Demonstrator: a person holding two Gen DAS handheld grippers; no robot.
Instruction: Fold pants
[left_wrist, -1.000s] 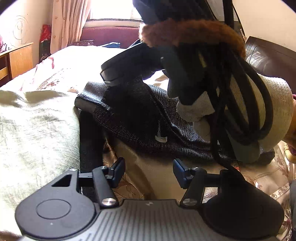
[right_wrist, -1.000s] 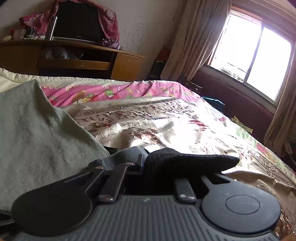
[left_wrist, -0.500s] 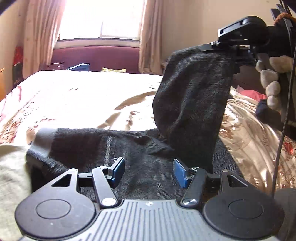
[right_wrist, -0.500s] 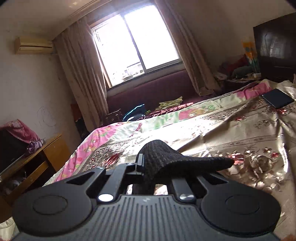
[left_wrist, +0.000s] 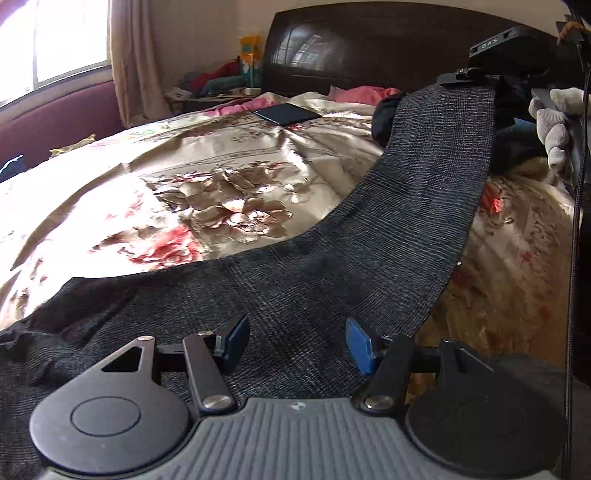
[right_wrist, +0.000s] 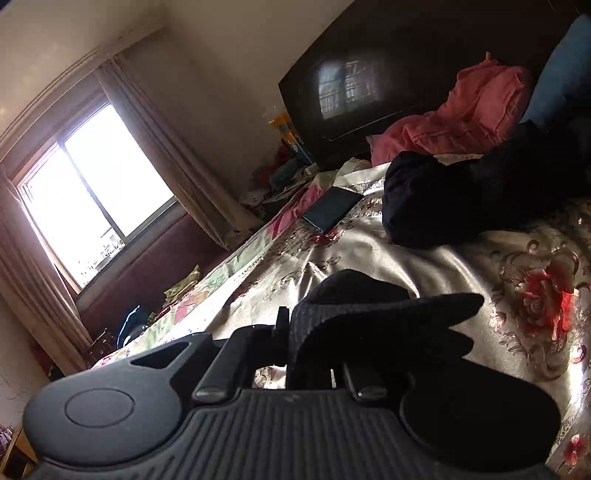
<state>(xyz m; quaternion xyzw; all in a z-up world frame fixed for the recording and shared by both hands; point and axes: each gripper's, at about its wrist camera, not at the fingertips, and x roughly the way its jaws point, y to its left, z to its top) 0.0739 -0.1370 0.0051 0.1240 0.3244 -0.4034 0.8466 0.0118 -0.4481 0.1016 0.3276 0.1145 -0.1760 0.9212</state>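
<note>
Dark grey knit pants (left_wrist: 332, 266) lie across a floral bedspread (left_wrist: 207, 192). My left gripper (left_wrist: 295, 338) is open, its blue pads (left_wrist: 236, 339) low over the pants' wide end, holding nothing. My right gripper (left_wrist: 476, 79) shows at the upper right of the left wrist view, shut on the far end of a pant leg and holding it stretched above the bed. In the right wrist view that gripper (right_wrist: 314, 332) is shut on a bunched fold of the pants (right_wrist: 376, 314), which hides its fingertips.
A dark phone (left_wrist: 286, 112) lies on the bed near the dark headboard (left_wrist: 369, 44). A black garment (right_wrist: 461, 192) and pink cloth (right_wrist: 476, 107) lie by the headboard. A window (right_wrist: 92, 206) with curtains and a maroon sofa (left_wrist: 55, 118) stand beyond the bed.
My right gripper has carried the pant leg end toward the headboard, stretching the leg out long. My left gripper stays open over the pants, its view swung toward the headboard.
</note>
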